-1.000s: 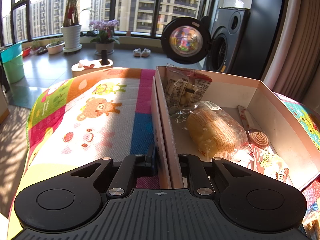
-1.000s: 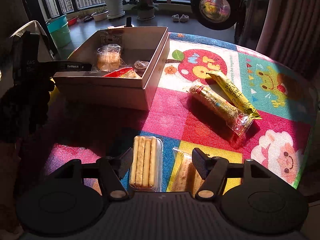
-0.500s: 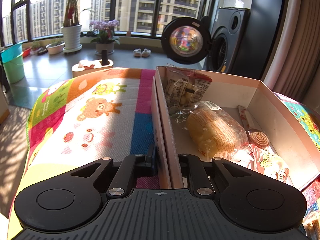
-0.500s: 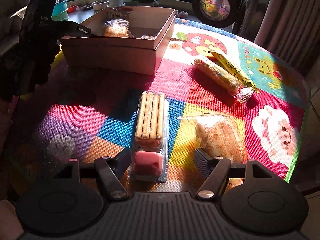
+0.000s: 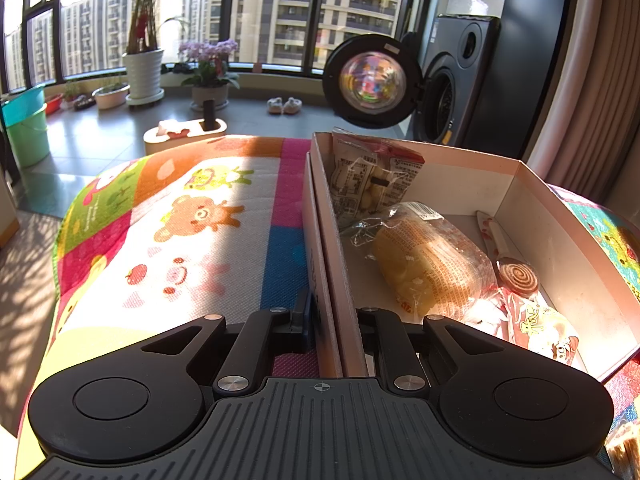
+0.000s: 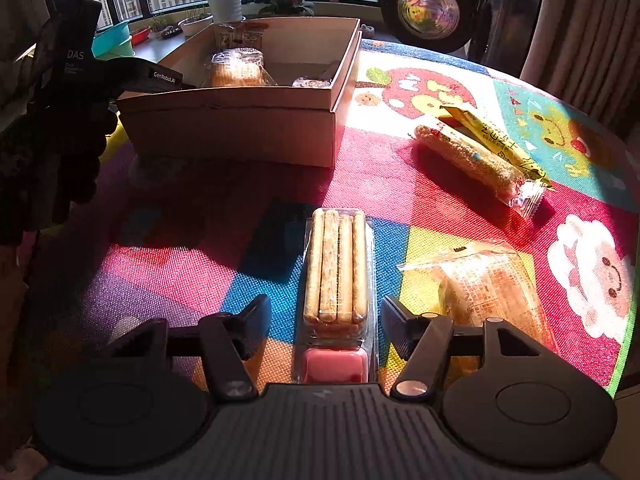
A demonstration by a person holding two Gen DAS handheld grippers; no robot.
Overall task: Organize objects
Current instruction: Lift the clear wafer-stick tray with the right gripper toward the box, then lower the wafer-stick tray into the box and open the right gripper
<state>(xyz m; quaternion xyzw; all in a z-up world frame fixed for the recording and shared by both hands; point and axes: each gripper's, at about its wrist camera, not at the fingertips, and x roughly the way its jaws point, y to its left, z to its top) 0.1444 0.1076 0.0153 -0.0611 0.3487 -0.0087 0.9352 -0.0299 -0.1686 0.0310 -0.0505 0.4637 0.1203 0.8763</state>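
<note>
Cardboard is pinched between my left tongs (image 5: 334, 320): they are clamping the near wall of the box (image 5: 336, 264), one finger outside and one inside, and that grip is staying just as it was a second ago, keeping the box steady on the counter (image 6: 400, 184). What is changing is on the right. My right tongs (image 6: 326, 320) are drawing back along the tray of biscuit sticks (image 6: 336, 268), so its pink dip cup is now showing near the camera, and the jaws are standing wide open on either side of the tray, touching nothing. I am judging this as lining up for a pick, with the tray still to go into the box.

The left view is showing me what the box already holds: a wrapped bun (image 5: 432, 264), a swirl lollipop (image 5: 520, 278) and a printed packet (image 5: 372, 176) leaning at the far end. The right view is hiding most of that behind the box wall, but it is showing what is left out on the cloth: a rice bar (image 6: 468, 156), a yellow sachet (image 6: 500, 144) touching it, and a second wrapped bun (image 6: 492, 288) just beside my right finger.
</note>
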